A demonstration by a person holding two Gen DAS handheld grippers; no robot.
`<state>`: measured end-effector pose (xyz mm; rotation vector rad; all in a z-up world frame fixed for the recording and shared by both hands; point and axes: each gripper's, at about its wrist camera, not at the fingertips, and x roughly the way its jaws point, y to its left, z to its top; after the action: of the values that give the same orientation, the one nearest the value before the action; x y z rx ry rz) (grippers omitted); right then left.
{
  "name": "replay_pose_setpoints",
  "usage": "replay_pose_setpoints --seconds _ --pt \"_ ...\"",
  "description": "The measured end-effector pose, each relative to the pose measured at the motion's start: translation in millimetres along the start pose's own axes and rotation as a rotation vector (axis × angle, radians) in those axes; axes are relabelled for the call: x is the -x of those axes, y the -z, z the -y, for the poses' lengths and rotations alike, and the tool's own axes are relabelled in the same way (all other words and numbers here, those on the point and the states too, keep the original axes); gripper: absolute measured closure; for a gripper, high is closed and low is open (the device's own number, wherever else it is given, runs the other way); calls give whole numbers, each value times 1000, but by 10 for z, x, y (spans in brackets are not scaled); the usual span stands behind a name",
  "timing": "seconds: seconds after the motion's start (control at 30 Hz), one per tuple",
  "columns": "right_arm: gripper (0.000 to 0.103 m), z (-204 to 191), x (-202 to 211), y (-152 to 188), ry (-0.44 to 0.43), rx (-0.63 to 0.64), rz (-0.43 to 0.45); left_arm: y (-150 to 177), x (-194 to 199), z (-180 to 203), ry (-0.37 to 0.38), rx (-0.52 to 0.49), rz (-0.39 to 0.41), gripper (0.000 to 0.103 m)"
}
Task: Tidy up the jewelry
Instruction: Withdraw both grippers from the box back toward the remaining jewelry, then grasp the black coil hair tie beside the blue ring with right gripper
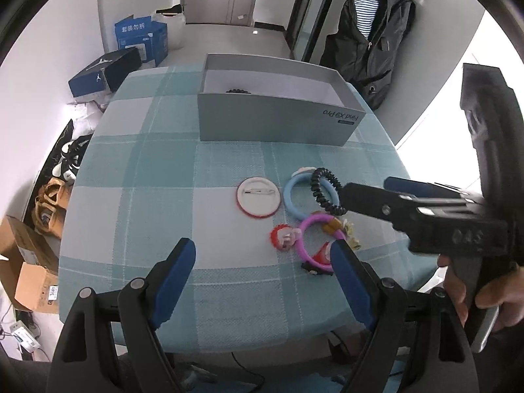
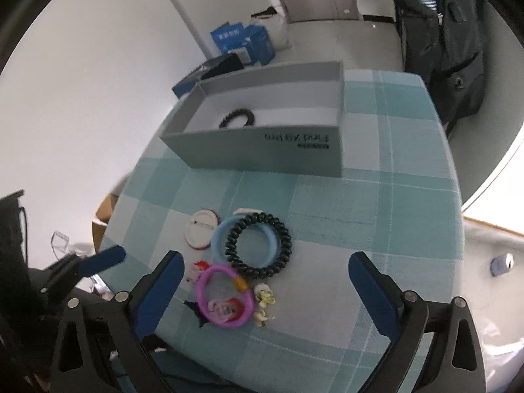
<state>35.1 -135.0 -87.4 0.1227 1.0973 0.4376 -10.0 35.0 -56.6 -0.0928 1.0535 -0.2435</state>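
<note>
1. The left claw is nearest, released wide over the desk, with free checked cloth between its fingers.
2. The right claw is also released, grasping nothing, above the black coil band.
3. This band lies on the blue ring, near the pink ring and the round badge.
4. The grey box stands behind, with 1 black band inside.

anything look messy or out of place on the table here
Mostly the pile. The black coil hair tie lies across the blue ring, and the purple ring sits on small charms, all in a heap on the checked tablecloth. Only one black coil tie is in the grey box. Nothing looks damaged.
</note>
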Motion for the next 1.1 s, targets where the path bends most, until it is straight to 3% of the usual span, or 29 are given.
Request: replay_pose_setpoints --seconds 0.47,0.6,0.73,1.1 --pt "30 -151 -289 -62 74 60 -46 73 -44 -129 23 28 -46 22" --pt "50 -180 -300 -65 91 75 -50 91 -56 -158 22 38 -58 22" --pt "59 -188 -284 -56 88 75 -53 77 -73 -202 21 65 -69 22" --pt "60 -141 -183 -102 65 53 -27 77 -102 -146 57 55 -86 22"
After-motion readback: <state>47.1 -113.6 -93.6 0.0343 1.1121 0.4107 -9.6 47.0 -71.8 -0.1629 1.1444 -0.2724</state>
